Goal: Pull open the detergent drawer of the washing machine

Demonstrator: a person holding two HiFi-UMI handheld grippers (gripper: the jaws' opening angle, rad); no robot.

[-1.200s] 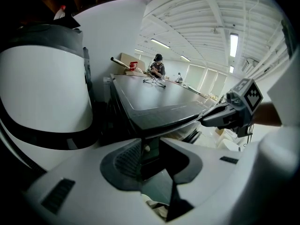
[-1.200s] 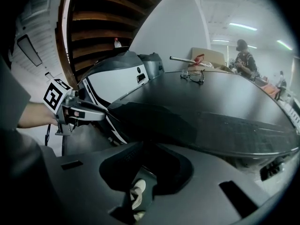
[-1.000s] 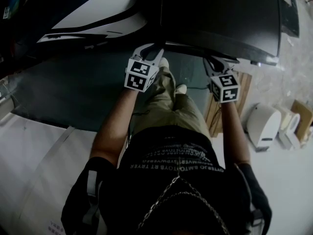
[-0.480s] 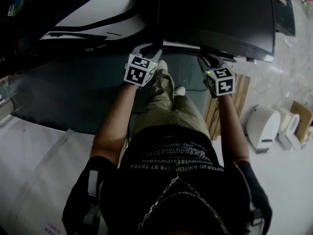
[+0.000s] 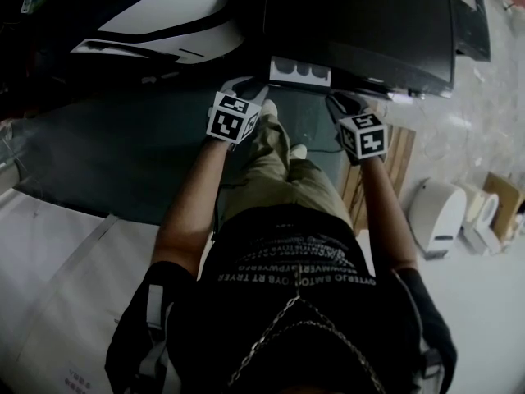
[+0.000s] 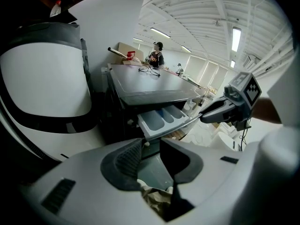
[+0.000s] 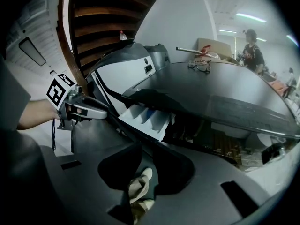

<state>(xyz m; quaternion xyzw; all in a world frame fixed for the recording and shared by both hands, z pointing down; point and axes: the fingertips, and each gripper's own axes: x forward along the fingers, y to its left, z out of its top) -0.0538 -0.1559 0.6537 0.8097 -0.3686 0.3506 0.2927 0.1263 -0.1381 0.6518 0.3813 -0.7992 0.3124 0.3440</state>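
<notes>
Up front, the detergent drawer juts lengthwise outward (left gripper fingers just opened, empty; right gripper's apart).

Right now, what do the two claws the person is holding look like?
The light grey plastic left claw and the dark grey plastic right claw each carry a white cube with black square markers. Ribbed dark pads line the left one. The person wears a black short-sleeved top.

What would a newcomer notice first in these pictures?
The pale drawer jutting out of the dark washing machine, its three compartments showing. On either side of it, the left claw, which has just been opening, and the right claw hang clear of it, both open and empty.
</notes>
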